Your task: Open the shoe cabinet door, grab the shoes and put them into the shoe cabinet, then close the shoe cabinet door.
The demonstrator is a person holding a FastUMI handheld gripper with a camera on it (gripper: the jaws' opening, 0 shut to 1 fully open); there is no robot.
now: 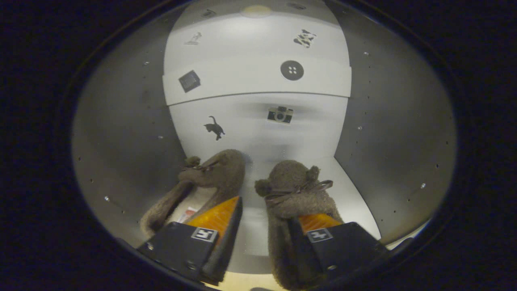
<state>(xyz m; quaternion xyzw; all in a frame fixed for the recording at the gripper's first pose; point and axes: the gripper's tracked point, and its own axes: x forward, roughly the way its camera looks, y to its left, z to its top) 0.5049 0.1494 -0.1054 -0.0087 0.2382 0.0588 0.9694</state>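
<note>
slippers, two fuzzy brown ones, sit on the cabinet floor [250,226]: left slipper [202,182] near the left wall, right slipper [293,190] with its bow under the right finger. gripper [264,238] spread wide, gripping nothing. sticker-dotted back panel [258,121] lies close beyond the toes; bare floor shows between the slippers.

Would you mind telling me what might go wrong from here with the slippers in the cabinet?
1. The claw is open, one finger over each slipper; pulling back could drag the right slipper out.
2. That slipper's heel seems to reach the shelf's front edge, so the door might catch it.
3. The left slipper lies angled toward the side wall.
</note>
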